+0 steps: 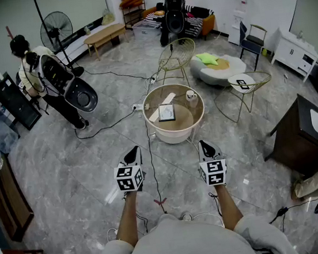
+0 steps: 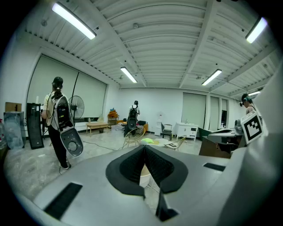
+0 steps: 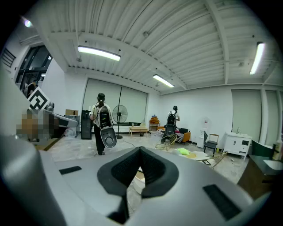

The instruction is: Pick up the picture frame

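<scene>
Head view: two empty hand-held grippers are pointing at a picture frame that is lying well ahead of them.

The frame is lying flat on the round desk just above the middle of the frame, beside a small cup, face up and likely reachable from above or by an edge. The person is holding the left hand-held gripper and the right hand-held gripper side by side in the lower middle, over bare floor and tipped slightly down. This looks like a ready stance, with the approach yet to be made. In the left gripper view the jaws are meeting at their tips with nothing between them. The right gripper view is showing the same, pads pressed together and gripping nothing. Both are touching neither frame nor desk, so they will need opening before any grasp.
</scene>
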### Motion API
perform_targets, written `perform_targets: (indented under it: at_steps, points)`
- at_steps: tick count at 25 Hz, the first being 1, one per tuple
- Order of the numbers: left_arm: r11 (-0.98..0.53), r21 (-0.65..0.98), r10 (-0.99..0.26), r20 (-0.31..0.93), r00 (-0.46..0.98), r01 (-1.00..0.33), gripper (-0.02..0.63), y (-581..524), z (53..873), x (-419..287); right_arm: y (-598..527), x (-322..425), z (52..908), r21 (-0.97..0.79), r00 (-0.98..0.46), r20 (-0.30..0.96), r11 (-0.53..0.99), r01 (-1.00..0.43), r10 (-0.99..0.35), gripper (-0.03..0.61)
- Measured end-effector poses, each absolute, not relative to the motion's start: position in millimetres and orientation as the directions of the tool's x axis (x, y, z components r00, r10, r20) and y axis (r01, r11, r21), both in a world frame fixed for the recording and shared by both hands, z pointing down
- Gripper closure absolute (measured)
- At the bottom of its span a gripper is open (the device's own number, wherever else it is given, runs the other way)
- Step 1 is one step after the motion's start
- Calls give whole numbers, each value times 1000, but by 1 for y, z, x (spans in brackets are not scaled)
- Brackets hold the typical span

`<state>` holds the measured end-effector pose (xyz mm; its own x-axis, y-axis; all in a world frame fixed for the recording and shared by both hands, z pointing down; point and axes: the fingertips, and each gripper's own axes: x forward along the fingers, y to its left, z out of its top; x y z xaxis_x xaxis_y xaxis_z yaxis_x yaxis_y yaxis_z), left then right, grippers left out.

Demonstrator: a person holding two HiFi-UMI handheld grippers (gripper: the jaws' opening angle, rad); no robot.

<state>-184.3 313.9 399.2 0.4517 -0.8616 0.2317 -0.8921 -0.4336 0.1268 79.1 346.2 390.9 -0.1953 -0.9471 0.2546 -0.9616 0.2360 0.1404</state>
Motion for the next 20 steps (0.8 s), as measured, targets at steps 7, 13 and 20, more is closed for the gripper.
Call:
perform_targets:
  at_steps: [7, 13, 20]
  points:
    - [-433, 139, -859, 235, 454, -891, 598, 315, 403, -183, 346, 79, 390, 155, -202, 257, 246, -957, -945, 577]
    - [-436, 128, -858, 239, 454, -891, 598, 318, 404, -186, 347, 75, 393, 149, -205, 258, 249, -957, -944, 577]
    - [-499, 134, -820, 246, 516, -856, 444, 323, 411, -166, 351, 62, 396, 112, -318, 236, 351, -930, -918, 420]
